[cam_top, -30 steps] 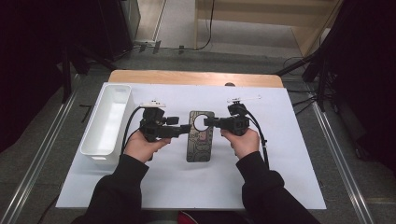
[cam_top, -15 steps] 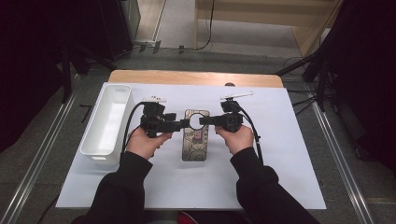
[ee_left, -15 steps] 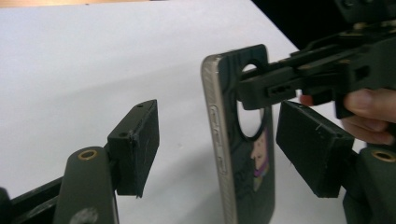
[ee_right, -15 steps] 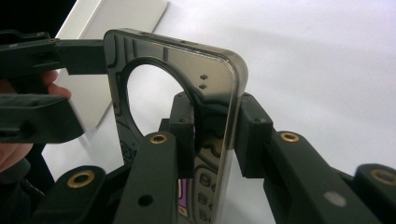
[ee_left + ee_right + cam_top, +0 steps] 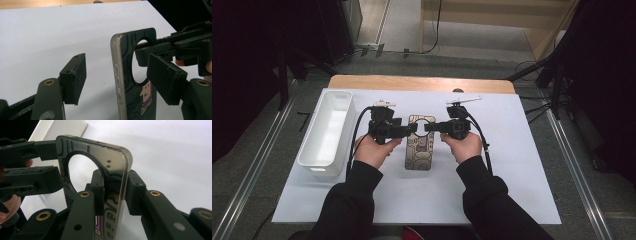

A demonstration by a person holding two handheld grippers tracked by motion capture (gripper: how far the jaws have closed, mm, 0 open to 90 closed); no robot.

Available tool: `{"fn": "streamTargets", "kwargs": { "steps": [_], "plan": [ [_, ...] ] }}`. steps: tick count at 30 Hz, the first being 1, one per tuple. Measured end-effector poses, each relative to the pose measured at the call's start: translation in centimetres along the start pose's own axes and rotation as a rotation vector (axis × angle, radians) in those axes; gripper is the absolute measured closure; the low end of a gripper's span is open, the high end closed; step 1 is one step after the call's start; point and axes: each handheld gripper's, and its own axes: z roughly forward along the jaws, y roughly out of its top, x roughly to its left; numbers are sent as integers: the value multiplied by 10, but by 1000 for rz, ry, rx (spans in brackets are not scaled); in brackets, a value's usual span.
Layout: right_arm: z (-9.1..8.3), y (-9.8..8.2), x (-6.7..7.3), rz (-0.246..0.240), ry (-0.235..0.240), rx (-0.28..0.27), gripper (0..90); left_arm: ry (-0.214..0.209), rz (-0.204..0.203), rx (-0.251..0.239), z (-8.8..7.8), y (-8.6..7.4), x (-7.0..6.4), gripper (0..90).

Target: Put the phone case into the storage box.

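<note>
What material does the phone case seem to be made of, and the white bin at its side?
Phone case: probably soft plastic or rubber. Its inner face is glossy and mirrors the tongs; its rim looks translucent grey with moulded button bumps; its outer face carries a printed cartoon.
Bin: likely hard moulded plastic, plain white, smooth, with rounded corners and a slight sheen. Whether it is matte or semi-gloss is hard to tell.
</note>
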Motion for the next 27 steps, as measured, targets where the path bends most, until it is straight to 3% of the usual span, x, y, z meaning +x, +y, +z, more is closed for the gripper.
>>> {"fn": "streamTargets", "kwargs": {
  "steps": [8, 18, 27],
  "plan": [
    [2, 2, 4, 2, -9, -3, 702, 26, -4, 13, 8, 2, 0, 343],
    [3, 3, 7, -2, -5, -11, 702, 48, 7, 18, 9, 3, -3, 497],
    [4, 3, 8, 2, -5, -15, 702, 72, 19, 19, 12, 3, -7, 555]
  ]
}}
